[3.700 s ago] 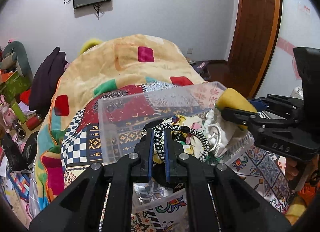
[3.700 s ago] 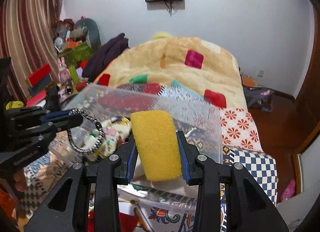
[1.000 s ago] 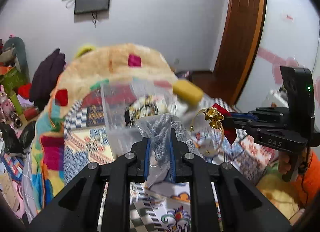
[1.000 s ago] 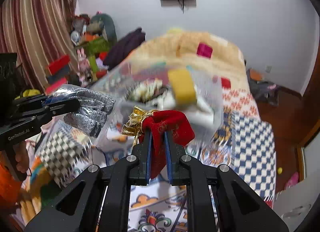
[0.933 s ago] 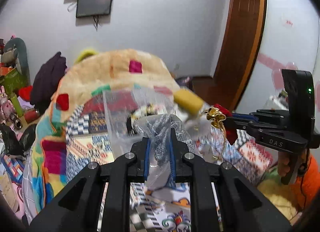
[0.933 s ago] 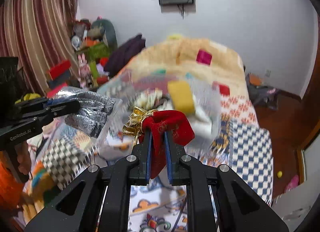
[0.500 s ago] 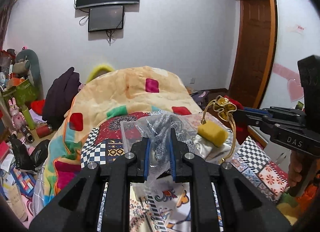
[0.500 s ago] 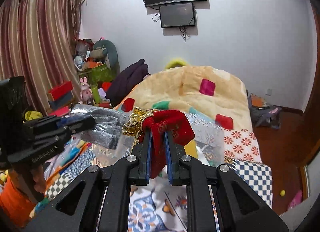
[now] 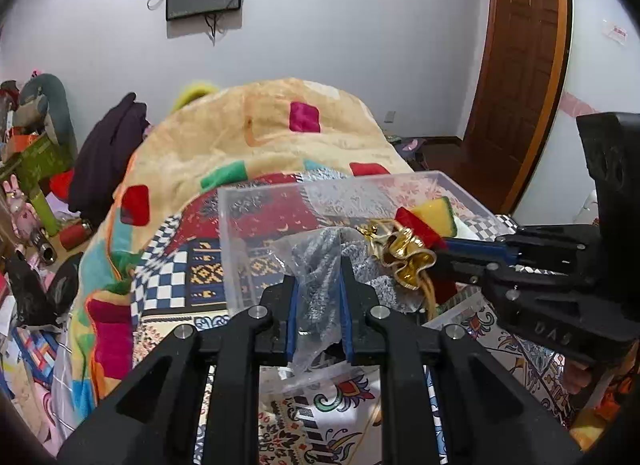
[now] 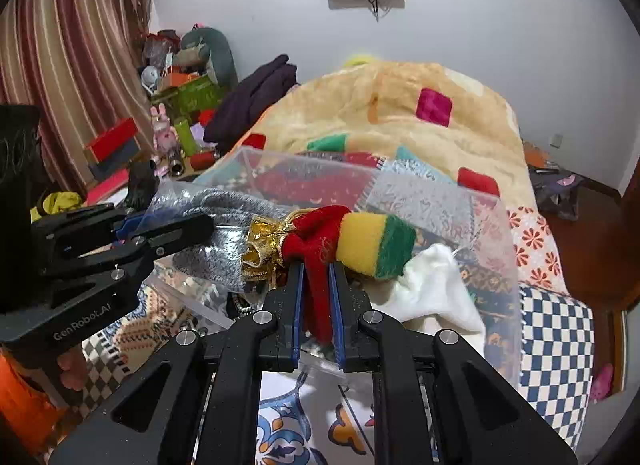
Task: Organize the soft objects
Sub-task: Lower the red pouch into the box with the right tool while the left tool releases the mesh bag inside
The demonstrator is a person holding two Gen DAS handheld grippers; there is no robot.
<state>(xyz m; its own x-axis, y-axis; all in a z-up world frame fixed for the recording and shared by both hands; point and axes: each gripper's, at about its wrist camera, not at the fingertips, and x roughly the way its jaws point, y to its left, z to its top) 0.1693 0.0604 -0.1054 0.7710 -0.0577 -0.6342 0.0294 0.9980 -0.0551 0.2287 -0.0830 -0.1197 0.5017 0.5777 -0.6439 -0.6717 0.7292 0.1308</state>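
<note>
Between the blue pads of the black left gripper [image 9: 319, 305] sits a speckled grey cloth in clear plastic [image 9: 320, 265]. The black right gripper [image 10: 316, 297], also blue-padded, pinches a red pouch [image 10: 316, 237] with a shiny gold trim [image 10: 262, 243]. Just beyond it lies a yellow sponge [image 10: 370, 243] with a green end, beside a white cloth [image 10: 430, 285], inside a clear bin [image 10: 460, 201]. Further ahead, a cream blanket [image 10: 392, 117] carries magenta, green and red squares.

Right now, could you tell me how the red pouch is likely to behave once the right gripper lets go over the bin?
The red pouch looks floppy: it folds over the right gripper. It is probably light and should drop limply into the bin, without rolling.
</note>
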